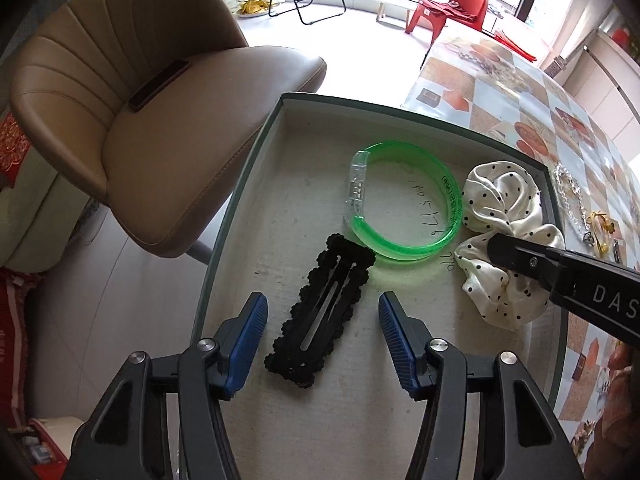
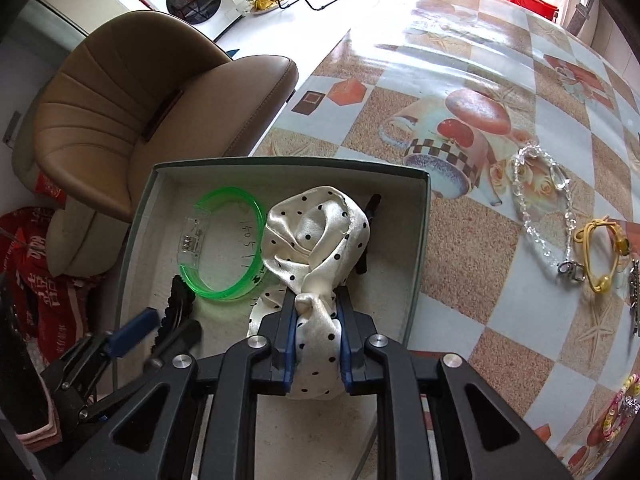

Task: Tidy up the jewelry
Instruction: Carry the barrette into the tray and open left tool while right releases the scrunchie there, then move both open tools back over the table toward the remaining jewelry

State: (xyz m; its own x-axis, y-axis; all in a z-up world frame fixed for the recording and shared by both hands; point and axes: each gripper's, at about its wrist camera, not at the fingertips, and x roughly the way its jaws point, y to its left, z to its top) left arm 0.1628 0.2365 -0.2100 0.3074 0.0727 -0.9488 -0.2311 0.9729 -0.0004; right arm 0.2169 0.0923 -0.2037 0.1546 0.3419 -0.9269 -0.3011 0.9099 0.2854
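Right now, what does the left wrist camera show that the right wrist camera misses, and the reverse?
Only the left wrist view shows the whole black scalloped hair clip lying flat between the open left gripper fingers, untouched.

Only the right wrist view shows the right gripper pads pressing the white polka-dot satin scrunchie, a black claw clip behind it, and the full clear bead bracelet and yellow cord bracelet on the patterned tablecloth.

Both show the grey cardboard box, the translucent green bangle and the tan leather chair.
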